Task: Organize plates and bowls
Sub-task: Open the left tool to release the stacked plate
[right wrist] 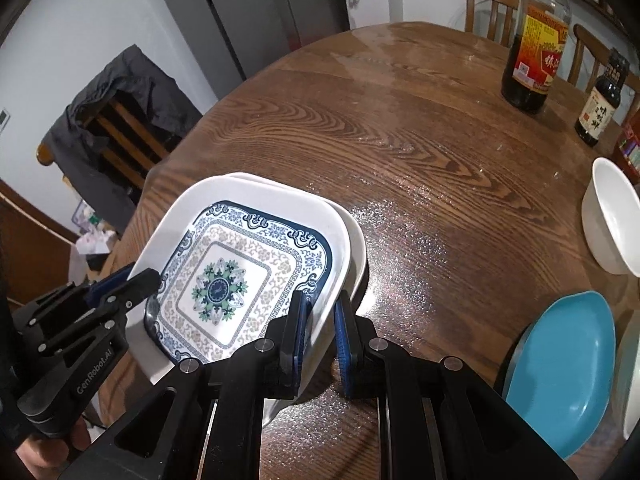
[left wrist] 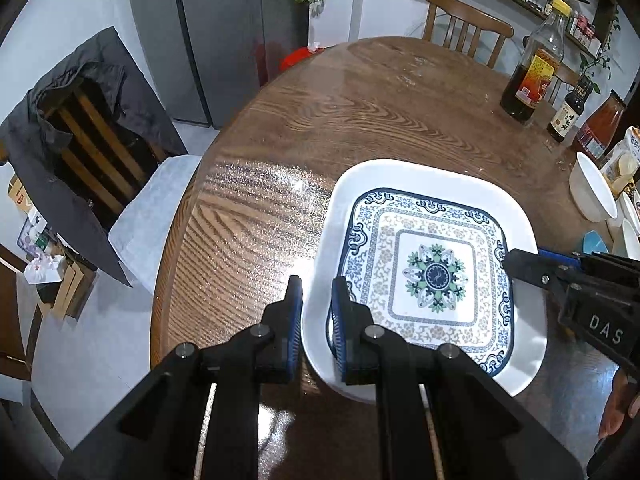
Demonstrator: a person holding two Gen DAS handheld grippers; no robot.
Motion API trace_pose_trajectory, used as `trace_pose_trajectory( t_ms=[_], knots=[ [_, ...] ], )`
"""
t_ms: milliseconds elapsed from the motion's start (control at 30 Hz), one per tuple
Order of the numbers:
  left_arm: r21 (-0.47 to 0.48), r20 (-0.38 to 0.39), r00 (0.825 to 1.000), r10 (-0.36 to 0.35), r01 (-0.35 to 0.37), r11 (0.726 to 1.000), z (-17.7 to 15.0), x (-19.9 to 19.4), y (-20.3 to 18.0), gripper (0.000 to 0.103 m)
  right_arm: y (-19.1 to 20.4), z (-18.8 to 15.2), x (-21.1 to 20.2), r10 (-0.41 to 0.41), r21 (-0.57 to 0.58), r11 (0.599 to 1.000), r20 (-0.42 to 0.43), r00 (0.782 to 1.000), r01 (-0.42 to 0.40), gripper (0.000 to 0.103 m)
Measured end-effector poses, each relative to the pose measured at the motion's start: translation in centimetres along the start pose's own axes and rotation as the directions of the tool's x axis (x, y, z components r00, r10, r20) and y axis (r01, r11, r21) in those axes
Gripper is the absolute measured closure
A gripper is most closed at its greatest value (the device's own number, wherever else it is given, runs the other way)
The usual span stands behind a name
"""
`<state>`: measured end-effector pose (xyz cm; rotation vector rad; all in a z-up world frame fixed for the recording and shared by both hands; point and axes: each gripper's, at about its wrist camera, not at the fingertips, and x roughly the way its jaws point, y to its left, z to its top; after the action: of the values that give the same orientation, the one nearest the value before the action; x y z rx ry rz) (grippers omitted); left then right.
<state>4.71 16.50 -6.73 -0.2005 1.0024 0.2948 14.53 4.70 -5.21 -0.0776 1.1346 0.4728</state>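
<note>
A square white plate with a blue floral pattern (left wrist: 432,276) (right wrist: 224,288) is held over the round wooden table (left wrist: 360,120) by both grippers on opposite rims. My left gripper (left wrist: 317,284) is shut on its left rim; in the right wrist view the left gripper (right wrist: 148,278) shows at the plate's far side. My right gripper (right wrist: 320,300) is shut on the right rim, and the left wrist view shows the right gripper (left wrist: 516,260) there. The edge of a second white plate (right wrist: 356,236) shows just beneath it. I cannot tell whether the two plates touch.
A white bowl (right wrist: 612,216) and a blue plate (right wrist: 568,376) lie to the right on the table. A large dark sauce bottle (right wrist: 532,52) and a small one (right wrist: 600,108) stand farther back. A chair draped with a dark jacket (left wrist: 80,128) stands left of the table.
</note>
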Motion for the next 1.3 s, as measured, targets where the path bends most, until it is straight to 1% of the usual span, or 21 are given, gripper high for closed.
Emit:
trace_pose_trajectory(
  t_ms=[133,433,667,833,867,900,933,967,1000,1033,1067,1100,1133,1200,1300],
  knots=[
    [0.012,0.003,1.000,0.012,-0.012,1.000,0.0,0.2,-0.1,0.089,0.6,-0.2,0.0,-0.038,-0.025,0.999,0.008,0.999,0.038,0.086],
    [0.035,0.003,1.000,0.022,-0.022,0.999,0.0,0.5,-0.3,0.089,0.3,-0.5,0.3,-0.055,-0.004,0.998,0.007,0.998,0.055,0.086],
    [0.036,0.003,1.000,0.028,-0.028,0.999,0.1,0.5,-0.2,0.088,0.5,-0.8,0.5,-0.071,-0.006,0.997,0.009,0.997,0.071,0.086],
    [0.023,0.020,0.999,0.039,-0.039,0.999,0.2,0.1,-0.1,0.086,0.3,-0.8,0.3,-0.074,0.008,0.997,0.016,0.997,0.074,0.086],
    [0.020,0.023,0.999,0.041,-0.041,0.999,0.3,0.0,0.0,0.082,0.2,-0.9,0.2,-0.069,0.015,0.997,0.020,0.997,0.069,0.085],
    [0.019,0.027,0.999,0.040,-0.041,0.999,0.3,-0.2,0.0,0.074,0.1,-0.8,0.0,-0.065,0.024,0.998,0.028,0.997,0.064,0.082],
    [0.020,0.032,0.999,0.040,-0.041,0.999,0.3,-0.4,0.0,0.069,0.0,-0.8,-0.4,-0.058,0.032,0.998,0.046,0.997,0.057,0.080],
    [0.023,0.040,0.998,0.042,-0.043,0.999,0.3,-0.6,-0.1,0.059,0.0,-0.8,-0.8,-0.055,0.036,0.998,0.061,0.997,0.053,0.073],
    [0.029,0.050,0.998,0.044,-0.045,0.999,0.3,-0.9,-0.3,0.055,-0.1,-0.8,-1.1,-0.053,0.038,0.998,0.073,0.996,0.051,0.065],
    [0.037,0.061,0.997,0.044,-0.046,0.998,0.3,-1.3,-0.4,0.054,-0.1,-0.8,-1.6,-0.051,0.039,0.998,0.088,0.995,0.047,0.061],
    [0.043,0.067,0.997,0.043,-0.046,0.998,0.3,-1.4,-0.6,0.050,-0.1,-0.9,-2.1,-0.047,0.039,0.998,0.099,0.994,0.044,0.055],
    [0.052,0.073,0.996,0.043,-0.047,0.998,0.4,-1.7,-0.8,0.045,-0.1,-1.0,-2.6,-0.044,0.039,0.998,0.113,0.993,0.040,0.053],
    [0.059,0.079,0.996,0.044,-0.049,0.997,0.4,-2.0,-1.0,0.043,-0.2,-1.2,-3.2,-0.039,0.040,0.999,0.127,0.991,0.035,0.051],
    [0.073,0.088,0.995,0.043,-0.050,0.996,0.4,-2.4,-1.4,0.033,-0.4,-1.5,-4.1,-0.029,0.040,0.999,0.145,0.989,0.024,0.049],
    [0.089,0.102,0.994,0.028,-0.037,0.995,0.3,-3.2,-2.1,0.023,-1.4,-2.5,-5.6,-0.018,0.060,0.998,0.171,0.985,0.007,0.046]
  ],
)
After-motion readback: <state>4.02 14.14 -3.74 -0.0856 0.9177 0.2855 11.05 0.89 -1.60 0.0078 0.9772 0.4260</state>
